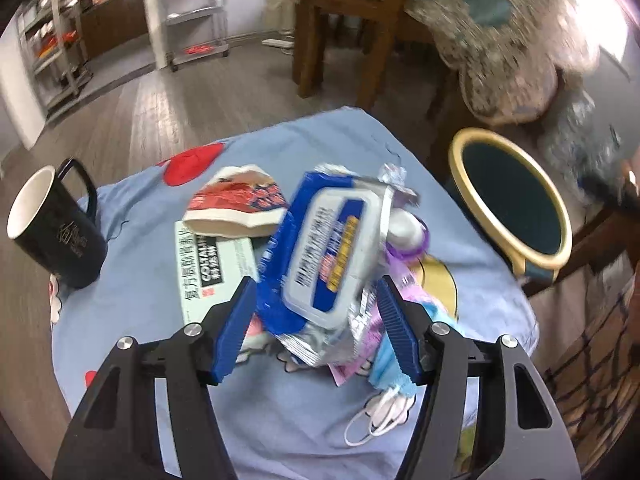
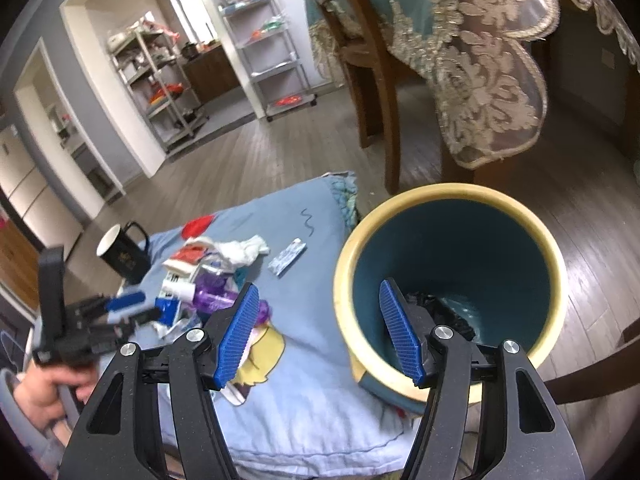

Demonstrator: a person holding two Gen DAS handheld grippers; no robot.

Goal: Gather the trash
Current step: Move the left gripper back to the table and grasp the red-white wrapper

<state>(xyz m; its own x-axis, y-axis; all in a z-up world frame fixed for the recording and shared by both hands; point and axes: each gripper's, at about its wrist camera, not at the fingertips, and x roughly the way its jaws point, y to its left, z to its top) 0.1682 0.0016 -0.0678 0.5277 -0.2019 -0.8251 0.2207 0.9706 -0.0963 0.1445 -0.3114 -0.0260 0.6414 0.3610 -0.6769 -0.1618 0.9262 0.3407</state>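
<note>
A pile of trash lies on a blue cloth-covered table [image 1: 132,320]. On top is a blue and white wet-wipe pack [image 1: 328,248], tilted up, with a purple-capped bottle [image 1: 408,236], a red and white wrapper [image 1: 240,204], a printed box [image 1: 212,272] and a face mask [image 1: 384,404] around it. My left gripper [image 1: 316,320] is open, its blue pads either side of the pack's lower end; it also shows in the right wrist view [image 2: 132,308]. My right gripper [image 2: 316,332] is open and empty, at the rim of a yellow bin [image 2: 448,196] with a teal inside; the bin also shows in the left wrist view [image 1: 512,196].
A black mug [image 1: 56,232] stands at the table's left edge. White tissue [image 2: 244,250] and a small sachet [image 2: 286,262] lie farther back. A wooden chair [image 1: 344,28] and a lace-covered table [image 2: 480,60] stand behind. Metal shelves [image 2: 160,88] line the far wall.
</note>
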